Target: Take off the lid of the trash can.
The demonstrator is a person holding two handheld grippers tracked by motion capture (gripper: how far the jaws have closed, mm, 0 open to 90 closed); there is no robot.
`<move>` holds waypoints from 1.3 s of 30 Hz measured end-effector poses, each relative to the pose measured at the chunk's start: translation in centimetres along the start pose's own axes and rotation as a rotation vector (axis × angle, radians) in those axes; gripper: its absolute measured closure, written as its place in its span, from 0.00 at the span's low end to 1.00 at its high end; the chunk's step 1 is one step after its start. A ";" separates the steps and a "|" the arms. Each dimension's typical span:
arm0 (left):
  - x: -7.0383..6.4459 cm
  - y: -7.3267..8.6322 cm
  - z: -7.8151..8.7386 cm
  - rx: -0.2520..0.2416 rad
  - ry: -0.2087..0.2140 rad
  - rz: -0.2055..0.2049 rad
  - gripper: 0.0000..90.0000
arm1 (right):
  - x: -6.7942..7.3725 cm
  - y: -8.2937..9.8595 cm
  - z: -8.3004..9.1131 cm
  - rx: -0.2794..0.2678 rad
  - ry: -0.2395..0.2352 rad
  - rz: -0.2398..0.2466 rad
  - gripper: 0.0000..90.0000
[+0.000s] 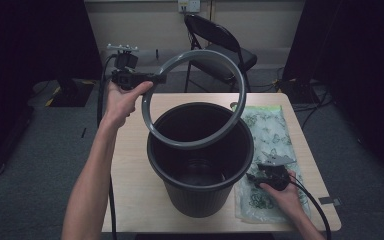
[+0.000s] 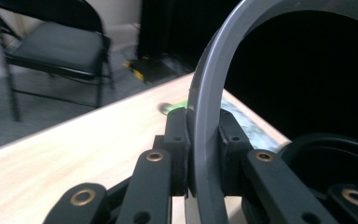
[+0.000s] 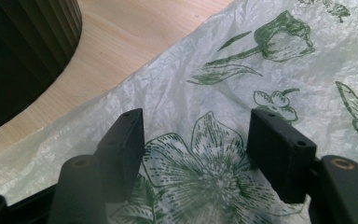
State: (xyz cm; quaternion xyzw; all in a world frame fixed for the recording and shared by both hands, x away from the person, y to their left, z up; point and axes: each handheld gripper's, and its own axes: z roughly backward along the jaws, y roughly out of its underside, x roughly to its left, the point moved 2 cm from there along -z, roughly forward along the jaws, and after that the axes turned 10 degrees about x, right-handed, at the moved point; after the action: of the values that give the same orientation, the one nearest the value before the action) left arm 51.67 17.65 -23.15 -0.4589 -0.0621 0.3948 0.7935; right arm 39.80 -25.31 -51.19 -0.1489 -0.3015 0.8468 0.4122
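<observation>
**Ring held over the bin, bag under your right claw**

Your left gripper (image 1: 159, 78) is clamped on the grey ring (image 1: 194, 98): in the left gripper view its jaws press the ring's band (image 2: 204, 140) from both sides, with the band rising between them and arching away to the right. From above, you hold the ring by its far-left edge, up above the bin (image 1: 200, 157) and behind its left rim. The ring is tilted, its far edge raised toward the chair (image 1: 220, 45) and its near edge dipping low over the bin's mouth, so its opening faces partly toward you. It has no long axis to speak of; it is round and about as wide as the bin's mouth.

Your right gripper (image 1: 265, 172) sits just right of the bin, low over the bag (image 1: 270, 135). Its jaws stand apart with nothing between them, and in the right gripper view the flower-printed bag (image 3: 242, 93) lies flat beneath them, with the bin's ribbed wall (image 3: 23, 51) to one side.

The bin stands upright in the middle of the table (image 1: 130, 165), and the bag lies along its right side.
</observation>
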 end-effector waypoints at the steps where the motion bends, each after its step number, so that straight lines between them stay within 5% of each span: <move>1: 0.1 -0.1 0.0 -0.007 -0.006 0.008 0.87 | 0.0 0.0 0.0 0.000 0.000 0.000 0.40; 12: 2.1 -1.3 -1.0 -0.010 -0.051 0.077 0.87 | 0.0 0.0 0.0 0.000 0.000 0.001 0.40; 27: 7.9 -3.1 -2.2 -0.051 -0.133 0.226 0.88 | 0.0 0.0 0.0 0.000 0.000 0.000 0.40; 32: 10.0 -2.6 -2.5 -0.048 -0.215 0.257 0.88 | 0.0 0.0 0.0 0.000 0.000 0.000 0.40; 39: 11.7 -0.8 -3.1 -0.017 -0.268 0.273 0.88 | 0.0 0.0 0.0 0.000 0.002 0.000 0.40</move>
State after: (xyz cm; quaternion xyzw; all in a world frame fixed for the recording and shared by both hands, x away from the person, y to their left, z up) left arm 61.53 23.29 -27.40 -0.4131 -0.1079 0.5558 0.7132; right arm 39.80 -25.31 -51.19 -0.1495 -0.3011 0.8467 0.4124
